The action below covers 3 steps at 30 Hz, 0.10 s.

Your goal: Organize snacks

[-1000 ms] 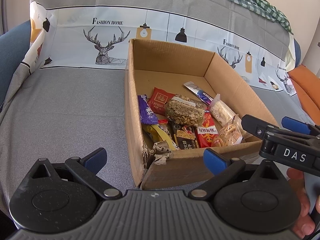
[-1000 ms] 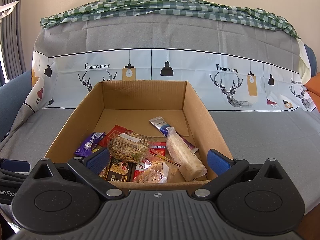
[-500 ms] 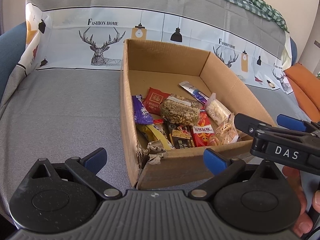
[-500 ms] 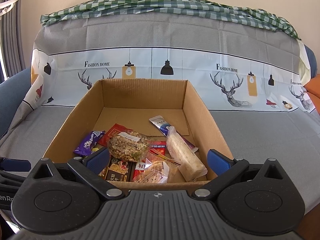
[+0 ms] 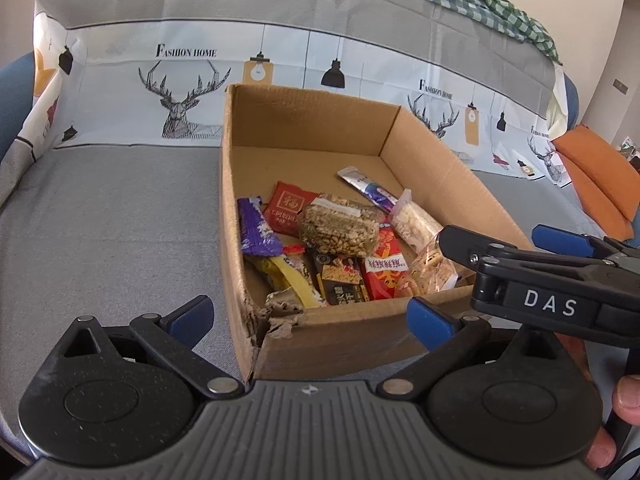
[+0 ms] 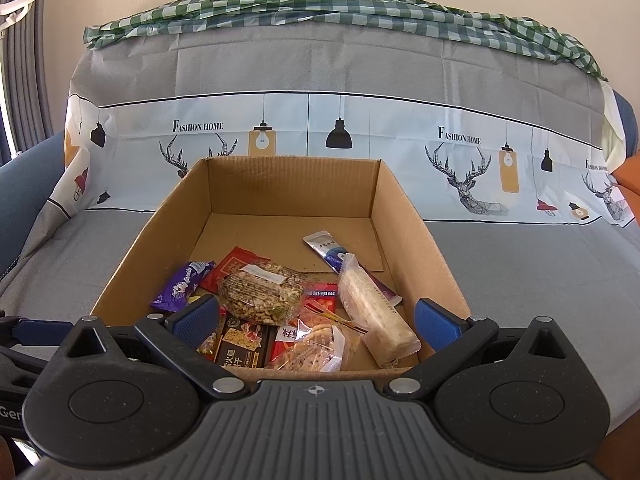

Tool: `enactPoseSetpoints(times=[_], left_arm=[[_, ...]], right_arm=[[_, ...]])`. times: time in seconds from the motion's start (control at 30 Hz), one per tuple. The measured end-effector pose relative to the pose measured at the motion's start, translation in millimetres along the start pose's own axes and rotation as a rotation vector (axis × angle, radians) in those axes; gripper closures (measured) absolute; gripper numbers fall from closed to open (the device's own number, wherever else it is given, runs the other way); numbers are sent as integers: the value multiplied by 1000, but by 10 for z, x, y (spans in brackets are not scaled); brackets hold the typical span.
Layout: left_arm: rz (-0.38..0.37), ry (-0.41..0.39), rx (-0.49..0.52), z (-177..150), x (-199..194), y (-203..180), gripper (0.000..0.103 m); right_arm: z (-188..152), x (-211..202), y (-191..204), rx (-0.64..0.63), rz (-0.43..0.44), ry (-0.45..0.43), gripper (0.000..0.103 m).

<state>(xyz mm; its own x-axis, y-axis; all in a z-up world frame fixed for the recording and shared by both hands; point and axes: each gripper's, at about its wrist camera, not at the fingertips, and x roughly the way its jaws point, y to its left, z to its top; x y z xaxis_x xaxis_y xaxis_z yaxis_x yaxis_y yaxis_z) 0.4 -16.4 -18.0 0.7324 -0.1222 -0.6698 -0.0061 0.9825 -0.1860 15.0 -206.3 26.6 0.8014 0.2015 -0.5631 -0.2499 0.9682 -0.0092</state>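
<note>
Sitting on a grey fabric-covered sofa seat [image 6: 520, 272], an open brown cardboard box [image 6: 294, 188] holding the snacks heaped at its near end; lying uppermost, a clear bag of mixed nuts [image 6: 262, 298], with a purple foil wrapper [image 6: 182, 290] at its left, a red flat sachet [image 6: 236, 266] behind, a black cracker packet [image 6: 242, 346] and a clear crinkly bag of biscuits [image 6: 316, 350] nearest, a long clear pack of pale wafers [image 6: 376, 316] at the right, a slim silver-blue stick sachet [image 6: 330, 250] farther in.

Hovering just short of the near wall, the right gripper [image 6: 316, 318], blue pads spread wide, gripping nothing; hanging near the torn near-left corner [image 5: 272, 320], the left gripper [image 5: 308, 316], likewise spread and empty.

Judging all packets light, soft and slippery; likely crushing the biscuits and wafers under a hard squeeze, so pinching at a sealed end or crimped edge looking wiser; taking the nut bag across its bulging middle seeming safest, being on top and free.

Standing in the way: the near cardboard wall, demanding a reach over and down; overlapping neighbours possibly dragging along; the other gripper crowding in from the right in the left wrist view.

Draping over the sofa back, a printed deer-and-lamp cover [image 6: 340, 140], a green checked cloth [image 6: 340, 8] above.
</note>
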Motion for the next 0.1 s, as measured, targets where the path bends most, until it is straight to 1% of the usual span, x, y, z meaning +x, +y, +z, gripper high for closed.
enactPoseSetpoints(times=[0.1], left_arm=[[-5, -27, 16, 28, -19, -41, 1]], right_arm=[[38, -27, -79, 26, 13, -13, 1]])
